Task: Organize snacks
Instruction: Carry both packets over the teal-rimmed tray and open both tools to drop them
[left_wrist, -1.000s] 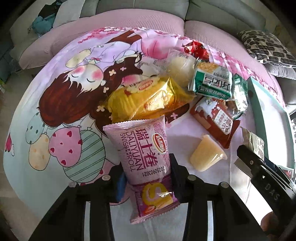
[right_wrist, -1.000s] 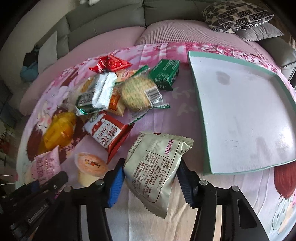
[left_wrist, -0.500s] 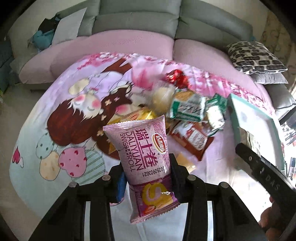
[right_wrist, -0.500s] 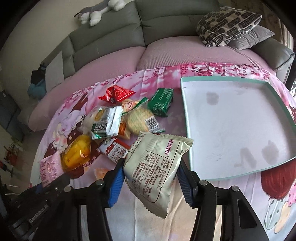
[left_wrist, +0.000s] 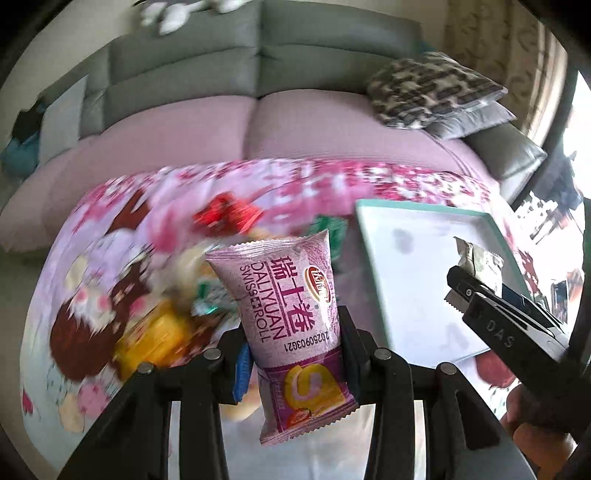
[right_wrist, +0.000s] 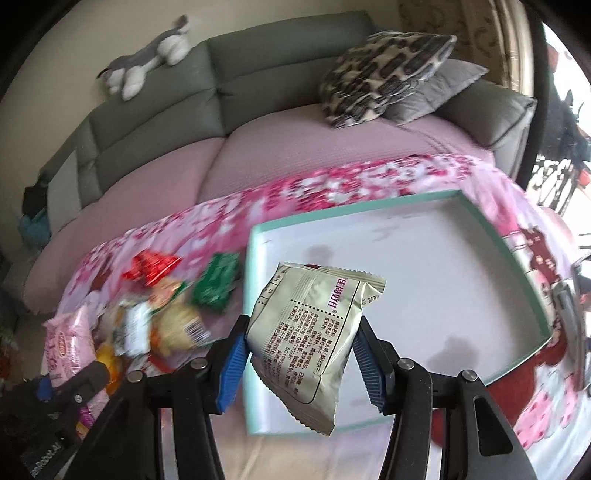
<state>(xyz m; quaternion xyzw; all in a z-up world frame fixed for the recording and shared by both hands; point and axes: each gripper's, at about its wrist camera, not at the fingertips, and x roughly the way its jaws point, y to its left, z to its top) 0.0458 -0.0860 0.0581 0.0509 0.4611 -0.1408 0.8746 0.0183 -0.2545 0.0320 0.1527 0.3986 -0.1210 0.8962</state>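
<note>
My left gripper (left_wrist: 293, 343) is shut on a purple Swiss roll packet (left_wrist: 291, 314) and holds it in the air above the table. My right gripper (right_wrist: 299, 350) is shut on a pale grey-green snack packet (right_wrist: 310, 332), held over the near left part of the white tray with a teal rim (right_wrist: 424, 266). The tray also shows in the left wrist view (left_wrist: 424, 277), to the right of the Swiss roll packet. The right gripper with its packet (left_wrist: 476, 258) shows there over the tray. A blurred pile of snacks (right_wrist: 166, 306) lies left of the tray.
A pink cartoon cloth (right_wrist: 332, 192) covers the table. A red packet (right_wrist: 153, 266) and a green packet (right_wrist: 216, 284) lie near the tray's left edge. A pink and grey sofa (right_wrist: 258, 122) with patterned cushions (right_wrist: 380, 70) stands behind.
Both grippers have risen and swung right toward the tray, each keeping its packet. The right packet has moved from left of the tray to over its near left part.
</note>
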